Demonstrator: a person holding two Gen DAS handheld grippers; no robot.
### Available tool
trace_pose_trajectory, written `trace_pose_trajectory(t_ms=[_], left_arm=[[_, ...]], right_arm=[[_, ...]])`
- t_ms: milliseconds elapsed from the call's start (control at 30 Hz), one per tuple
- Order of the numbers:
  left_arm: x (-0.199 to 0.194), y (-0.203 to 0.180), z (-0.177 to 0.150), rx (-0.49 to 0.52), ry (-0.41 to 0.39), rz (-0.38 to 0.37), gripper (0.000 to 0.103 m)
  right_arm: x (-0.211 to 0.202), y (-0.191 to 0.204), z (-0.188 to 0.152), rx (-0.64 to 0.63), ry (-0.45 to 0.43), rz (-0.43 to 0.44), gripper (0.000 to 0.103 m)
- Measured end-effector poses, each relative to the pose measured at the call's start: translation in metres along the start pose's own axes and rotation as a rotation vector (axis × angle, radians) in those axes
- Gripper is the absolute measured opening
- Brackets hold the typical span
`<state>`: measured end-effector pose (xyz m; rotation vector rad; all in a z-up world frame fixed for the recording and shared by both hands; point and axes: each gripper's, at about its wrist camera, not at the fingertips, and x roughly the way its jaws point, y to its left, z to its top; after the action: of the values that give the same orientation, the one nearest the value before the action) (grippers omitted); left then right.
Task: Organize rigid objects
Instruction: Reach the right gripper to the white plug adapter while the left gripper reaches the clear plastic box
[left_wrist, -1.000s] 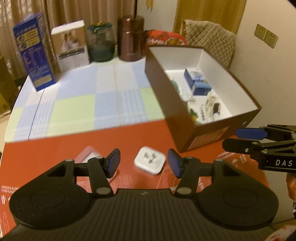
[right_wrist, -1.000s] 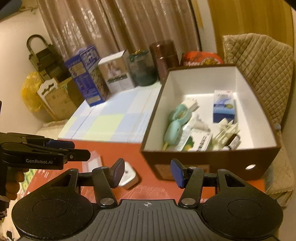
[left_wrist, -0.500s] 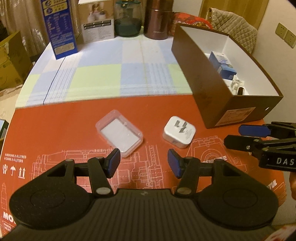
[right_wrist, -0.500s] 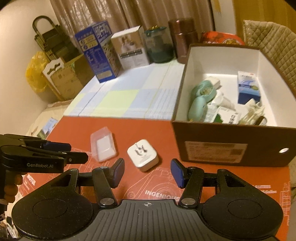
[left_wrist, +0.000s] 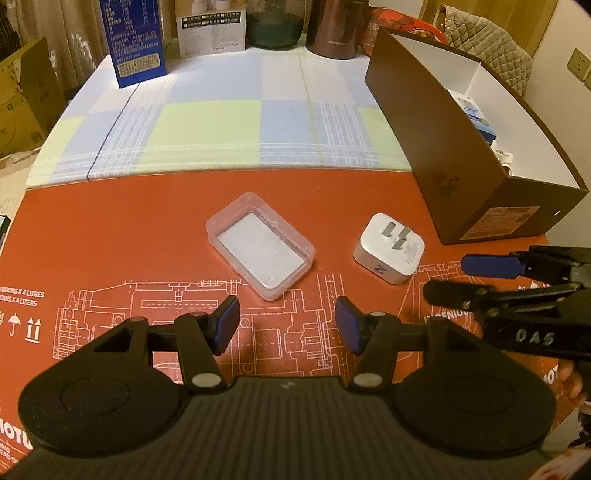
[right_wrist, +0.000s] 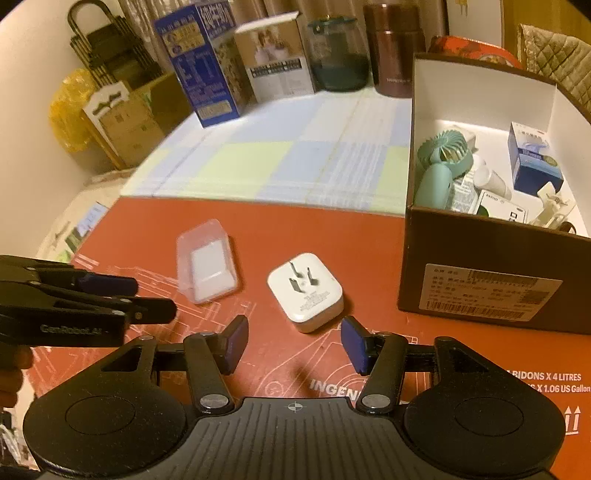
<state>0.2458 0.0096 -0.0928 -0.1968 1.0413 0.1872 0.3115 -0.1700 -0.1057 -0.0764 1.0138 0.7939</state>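
Observation:
A clear plastic case (left_wrist: 260, 243) (right_wrist: 205, 262) and a white plug adapter (left_wrist: 389, 253) (right_wrist: 304, 291), prongs up, lie side by side on the red mat. My left gripper (left_wrist: 288, 321) (right_wrist: 155, 299) hangs open just short of the case, holding nothing. My right gripper (right_wrist: 293, 343) (left_wrist: 447, 277) hovers close before the adapter; its jaws are opening and nothing is between them. The brown cardboard box (left_wrist: 443, 155) (right_wrist: 480, 258) stands to the right, open at the top.
The box holds a teal fan (right_wrist: 439, 162), a small blue carton (right_wrist: 532, 158) and several small items. At the back of the checked cloth (left_wrist: 221, 129) stand a blue carton (left_wrist: 136, 40), a white carton (left_wrist: 210, 26), a glass jar (left_wrist: 275, 26) and a brown canister (left_wrist: 334, 29).
Both grippers have come down toward the mat and tilted lower. The case and the adapter now lie just ahead of the fingers. Neither object has moved.

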Motion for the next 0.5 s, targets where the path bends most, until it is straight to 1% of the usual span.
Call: trace_pose_trajectory(t_ms=[133, 233, 367, 500], left_arm=[[0.010, 0.001, 0.003, 0.003, 0.003, -0.008, 0.053], [0.022, 0.002, 0.005, 0.010, 0.010, -0.001, 0.053], [0.039, 0.005, 0.007, 0.019, 0.034, 0.023, 0.053], [0.047, 0.012, 0.008, 0.022, 0.038, 0.047, 0.053]], right_arm=[[0.015, -0.001, -0.001, -0.032, 0.022, -0.028, 0.059], [0.024, -0.003, 0.000, -0.039, 0.024, -0.043, 0.060], [0.034, -0.005, 0.003, -0.045, 0.025, -0.051, 0.060], [0.042, -0.003, 0.004, -0.065, 0.018, -0.050, 0.060]])
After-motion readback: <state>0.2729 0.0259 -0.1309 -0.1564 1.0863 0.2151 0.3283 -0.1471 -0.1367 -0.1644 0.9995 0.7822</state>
